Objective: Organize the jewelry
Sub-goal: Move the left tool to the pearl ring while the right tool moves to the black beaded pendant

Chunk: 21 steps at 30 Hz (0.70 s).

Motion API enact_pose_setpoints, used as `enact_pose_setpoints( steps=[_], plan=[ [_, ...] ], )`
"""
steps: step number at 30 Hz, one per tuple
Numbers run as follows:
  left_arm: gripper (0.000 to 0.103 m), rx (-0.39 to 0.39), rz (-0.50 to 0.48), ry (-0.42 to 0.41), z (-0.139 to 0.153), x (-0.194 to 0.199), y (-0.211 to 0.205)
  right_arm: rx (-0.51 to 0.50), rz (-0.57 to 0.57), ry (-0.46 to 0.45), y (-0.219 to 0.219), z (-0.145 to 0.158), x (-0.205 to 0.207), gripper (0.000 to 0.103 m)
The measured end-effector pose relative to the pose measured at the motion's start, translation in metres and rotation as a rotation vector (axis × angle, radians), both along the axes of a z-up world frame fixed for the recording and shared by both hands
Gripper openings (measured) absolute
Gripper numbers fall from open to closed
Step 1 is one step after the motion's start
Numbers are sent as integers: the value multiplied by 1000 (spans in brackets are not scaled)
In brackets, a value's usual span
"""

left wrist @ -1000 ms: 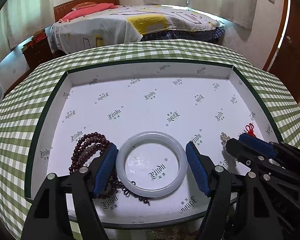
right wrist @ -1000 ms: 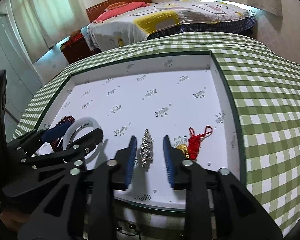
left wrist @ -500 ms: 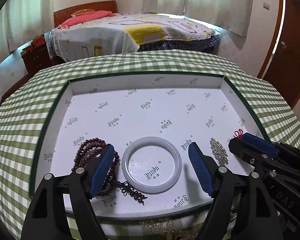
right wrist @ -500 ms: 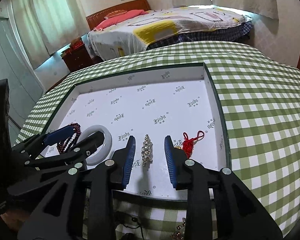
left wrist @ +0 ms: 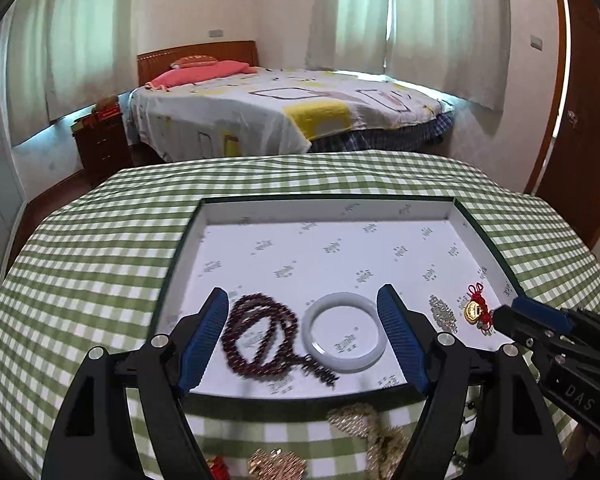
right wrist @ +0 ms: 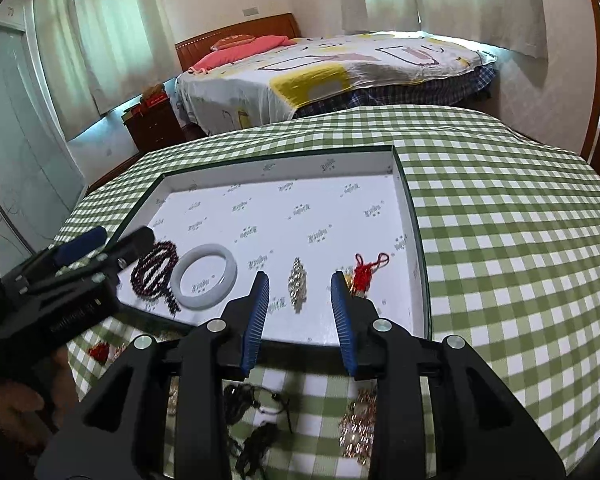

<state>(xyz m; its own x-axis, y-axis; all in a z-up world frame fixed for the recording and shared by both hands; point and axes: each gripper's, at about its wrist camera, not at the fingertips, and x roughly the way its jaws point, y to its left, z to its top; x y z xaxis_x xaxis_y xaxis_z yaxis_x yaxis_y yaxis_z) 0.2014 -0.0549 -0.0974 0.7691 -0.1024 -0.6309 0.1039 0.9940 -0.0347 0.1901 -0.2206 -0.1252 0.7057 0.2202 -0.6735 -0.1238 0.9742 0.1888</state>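
Gingham in green and white covers the bench point(left wrist: 100, 264), and on it sits a shallow rectangular tray point(left wrist: 188, 236) with dark green outer walls and a matte white paper lining printed with small repeated logos. Four pieces lie in a row along the tray's near side. Leftmost is a beads point(left wrist: 260, 336) strand, dark red, round and glossy, looped over itself with a short tail trailing toward the near wall. Just beside it, touching or nearly so, lies a bangle point(left wrist: 343, 330), a smooth, milky-white ring lying flat. Further right is a brooch point(right wrist: 297, 280), a narrow elongated cluster of sparkling silvery stones. Near the right wall rests a charm point(right wrist: 366, 266), a knotted red cord with a loop and a small shiny gold piece. The left claw point(left wrist: 302, 340) hangs above the near edge with its ribbed blue pads wide apart, holding nothing; the beads and bangle show between them. The right claw point(right wrist: 300, 312) is likewise parted and empty, its blue pads framing the brooch from above the near wall. On the cloth in front of the tray lie more pieces: a gold chain point(left wrist: 360, 424) heap, a thin black cord point(right wrist: 252, 400) tangle and a rose-gold cluster point(right wrist: 356, 428). Beyond the bench stands a bed point(left wrist: 284, 116) with a patterned white and yellow cover.
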Motion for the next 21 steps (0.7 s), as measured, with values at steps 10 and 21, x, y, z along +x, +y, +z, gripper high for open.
enact_pose_setpoints(
  steps=[10,21],
  plan=[
    [74,4,62,-19,-2,-30,31,-33,25,-1,12,-6,-27,32],
    [74,1,104,7,-17,-71,44,-39,46,18,19,-22,-58,32]
  ],
)
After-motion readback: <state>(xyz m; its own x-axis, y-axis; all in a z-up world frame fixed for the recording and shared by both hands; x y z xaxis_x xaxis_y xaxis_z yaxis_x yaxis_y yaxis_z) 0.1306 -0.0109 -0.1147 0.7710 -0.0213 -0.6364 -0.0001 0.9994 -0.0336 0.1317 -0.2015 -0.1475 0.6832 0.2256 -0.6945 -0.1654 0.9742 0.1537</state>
